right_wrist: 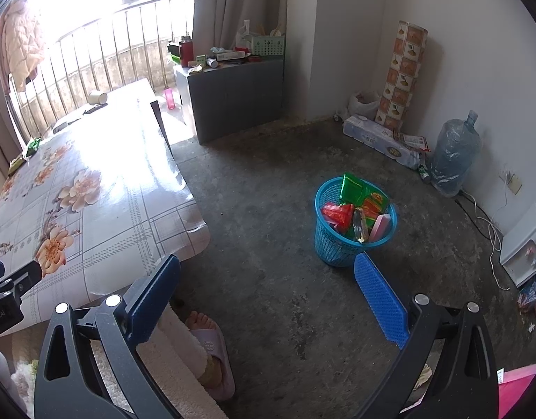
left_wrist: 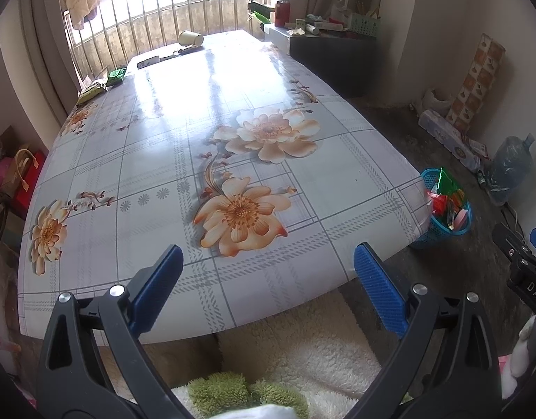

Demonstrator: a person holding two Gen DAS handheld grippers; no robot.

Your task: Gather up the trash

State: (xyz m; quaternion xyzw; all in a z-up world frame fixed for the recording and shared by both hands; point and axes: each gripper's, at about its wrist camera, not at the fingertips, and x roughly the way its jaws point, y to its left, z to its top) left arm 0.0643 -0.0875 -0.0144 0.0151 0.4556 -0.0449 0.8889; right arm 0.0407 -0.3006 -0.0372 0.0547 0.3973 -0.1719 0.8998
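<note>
Left tool [left_wrist: 268,279] spread wide and empty over the near edge of the flowered desk [left_wrist: 163,160]; right tool [right_wrist: 268,289] likewise spread, holding nothing above the floor. Blue basket [right_wrist: 329,244] on the floor already holds wrappers. Remaining trash looks to be the green packets [left_wrist: 116,76] at the desk's far left edge: reach far, pinch flat, carry back over the basket.

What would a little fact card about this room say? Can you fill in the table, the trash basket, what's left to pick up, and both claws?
table: flowered tablecloth, mostly bare
basket: blue basket on the floor beside the table, stuffed with colourful wrappers
left to pick up: green packets at the table's far left edge; tipped paper cup at the far end
left claw: left claw open, holding nothing, over the near table edge
right claw: right claw open, holding nothing, above the floor near the basket
</note>
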